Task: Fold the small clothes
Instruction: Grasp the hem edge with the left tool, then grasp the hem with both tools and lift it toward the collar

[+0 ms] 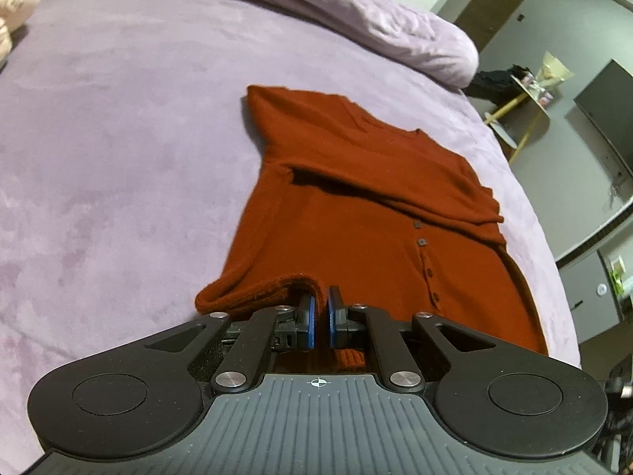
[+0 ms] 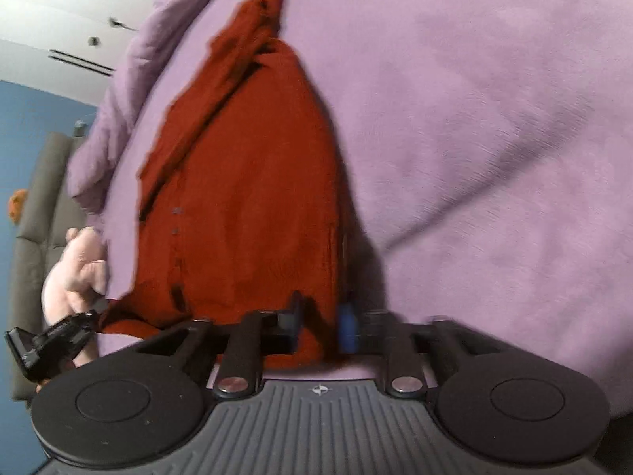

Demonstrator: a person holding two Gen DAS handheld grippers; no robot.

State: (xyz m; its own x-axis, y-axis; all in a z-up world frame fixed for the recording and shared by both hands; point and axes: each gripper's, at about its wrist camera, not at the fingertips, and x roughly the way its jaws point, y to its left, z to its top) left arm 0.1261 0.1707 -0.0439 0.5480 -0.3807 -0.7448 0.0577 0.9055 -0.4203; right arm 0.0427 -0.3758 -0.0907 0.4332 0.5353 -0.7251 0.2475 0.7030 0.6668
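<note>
**Both grippers pinching the sweater hem**

The rust sweater (image 1: 356, 198) is lying on the purple bedspread (image 1: 118, 158), sleeve folded across it. The left gripper (image 1: 321, 308) is closing narrowly on the hem edge. Only the right view, blurred, is showing the right gripper (image 2: 320, 320) gripping the hem, the left tool at its corner, and a blue wall (image 2: 31, 118); only the left view is showing a side table (image 1: 526, 111).

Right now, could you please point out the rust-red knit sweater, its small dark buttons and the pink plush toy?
rust-red knit sweater (image 1: 356, 213): left wrist view, chest panel.
small dark buttons (image 1: 421, 242): left wrist view, one square button on the placket.
pink plush toy (image 2: 79, 269): right wrist view, its body.
</note>
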